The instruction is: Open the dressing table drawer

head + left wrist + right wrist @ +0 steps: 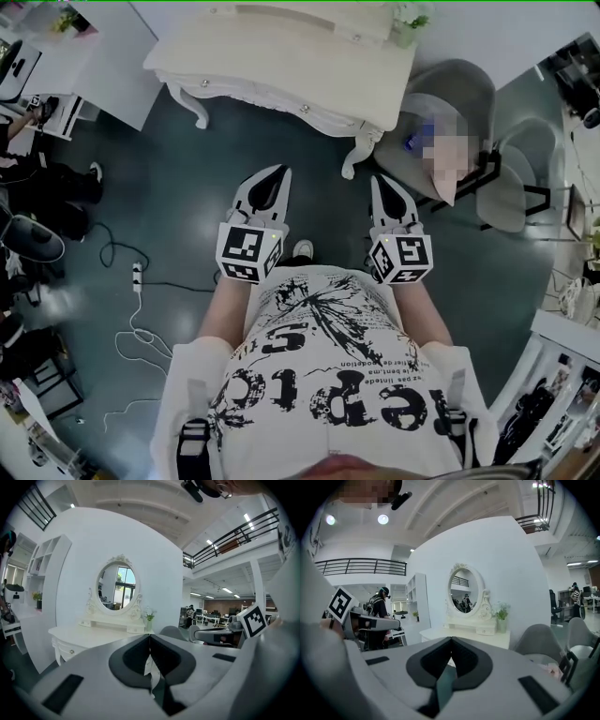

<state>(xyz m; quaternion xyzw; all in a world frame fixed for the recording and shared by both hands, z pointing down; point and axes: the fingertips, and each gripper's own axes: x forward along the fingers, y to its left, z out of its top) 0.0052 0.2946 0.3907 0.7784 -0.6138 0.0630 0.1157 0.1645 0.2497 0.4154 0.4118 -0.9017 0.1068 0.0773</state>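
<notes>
Dressing table drawer: sitting shut in the white table front, well ahead of both grippers.
Left gripper, right gripper: both clenched, empty, pointing tableward.
Handling: jaws need opening before closing on the drawer knob; then pulling straight back.

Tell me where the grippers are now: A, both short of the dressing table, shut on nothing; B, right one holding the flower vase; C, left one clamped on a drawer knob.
A: the left gripper and right gripper are over the floor, short of the dressing table, and each gripper view shows jaws together with nothing between.
</notes>
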